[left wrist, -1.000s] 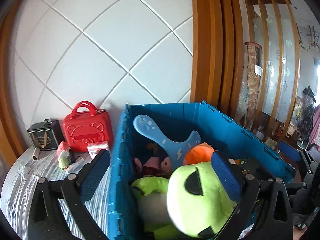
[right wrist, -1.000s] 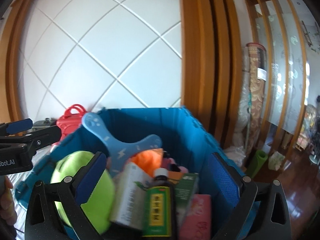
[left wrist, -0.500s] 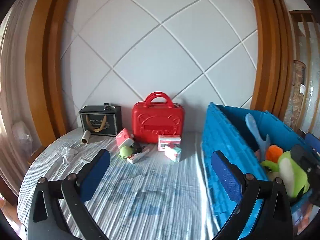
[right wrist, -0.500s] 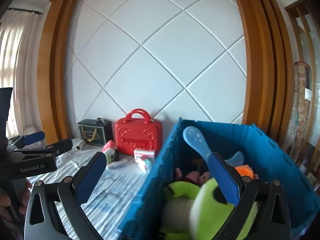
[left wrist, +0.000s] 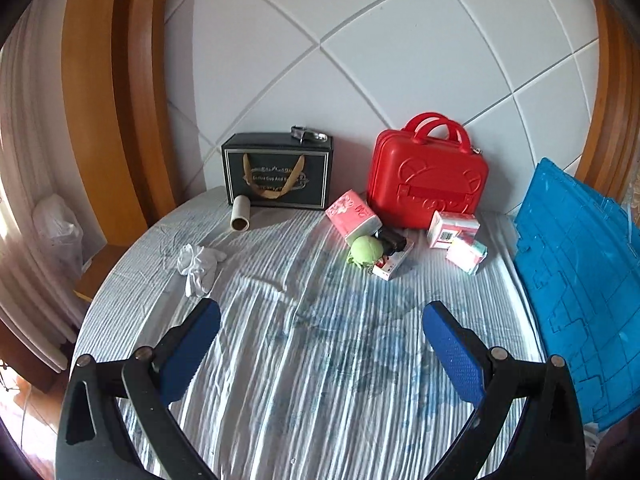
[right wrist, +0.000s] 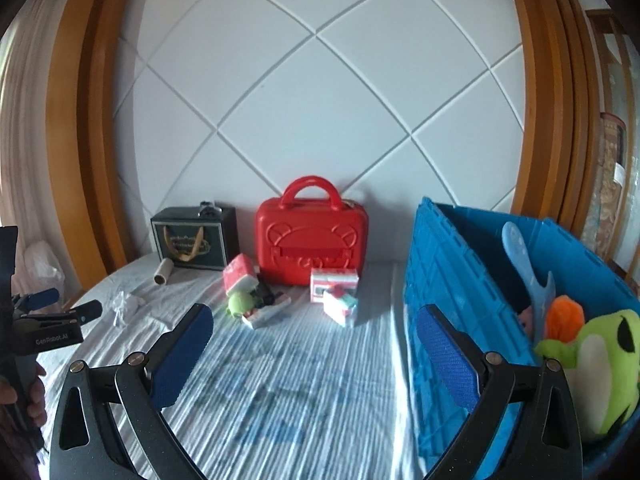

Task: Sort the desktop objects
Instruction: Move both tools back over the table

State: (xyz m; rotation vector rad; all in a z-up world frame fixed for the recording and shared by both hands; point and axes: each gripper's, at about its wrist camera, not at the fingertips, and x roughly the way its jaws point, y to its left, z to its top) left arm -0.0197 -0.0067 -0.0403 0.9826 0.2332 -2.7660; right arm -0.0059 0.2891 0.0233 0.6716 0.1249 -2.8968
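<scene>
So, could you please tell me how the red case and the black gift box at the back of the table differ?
The red case is glossy moulded plastic with rounded corners; the black gift box is matte with square edges. The case has stiff arched handles on top; the box has a tan ribbon loop hanging down its front. The case looks taller. Both stand upright against the white wall.

Brightness: you have bright daylight in both views, colours clear.
Light source: it comes from your left, by the curtain (left wrist: 24,184).
Shadows: soft ones fall to the right of the red case (right wrist: 312,240) and the small boxes (right wrist: 334,286) on the worktop (left wrist: 320,360).
Distortion: strong fisheye bending, dark corners.
Focus: the centre is sharp; the striped cloth close to you is a little soft.
</scene>
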